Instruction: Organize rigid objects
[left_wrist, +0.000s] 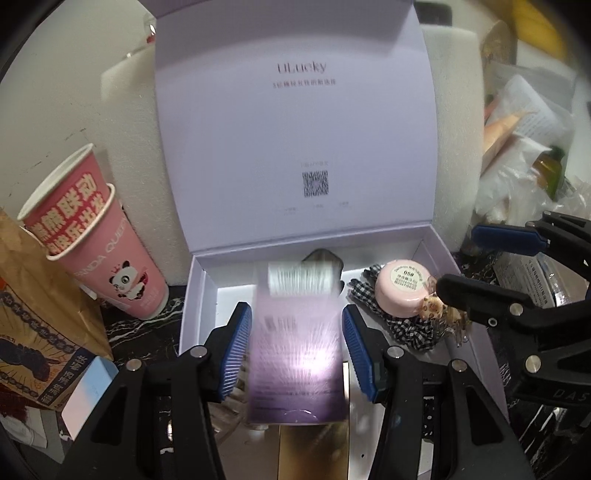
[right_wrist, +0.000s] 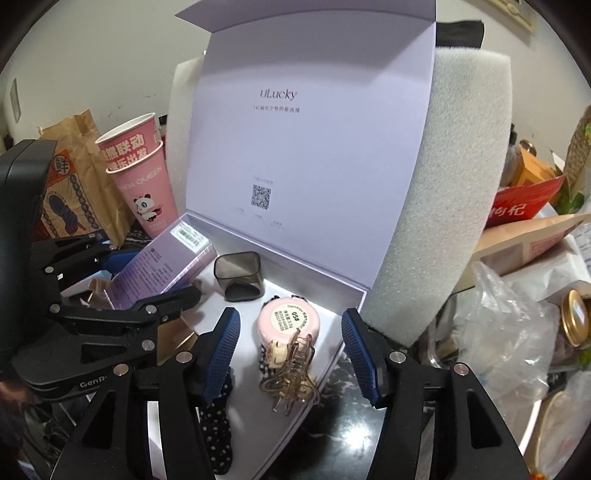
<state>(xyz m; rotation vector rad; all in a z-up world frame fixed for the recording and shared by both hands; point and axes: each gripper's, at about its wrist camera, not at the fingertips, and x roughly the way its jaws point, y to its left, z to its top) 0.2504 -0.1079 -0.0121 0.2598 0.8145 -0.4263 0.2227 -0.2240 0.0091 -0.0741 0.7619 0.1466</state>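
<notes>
Gift box (left_wrist: 207, 295): lid up, open on the tabletop, directly ahead of both grippers.
Purple carton (left_wrist: 295, 350): between the left gripper (left_wrist: 297, 354) fingers, long axis pointing into the box; whether the pads press it, I cannot tell.
Right gripper (right_wrist: 290, 354): fingers apart, empty, nearer the pink compact (right_wrist: 288, 321) and gold hair claw (right_wrist: 291, 376) lying just ahead.

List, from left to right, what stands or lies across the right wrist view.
Brown paper bag → pink panda cups → purple carton → smoky plastic cap → pink round tin → foam block → clear plastic bag.
</notes>
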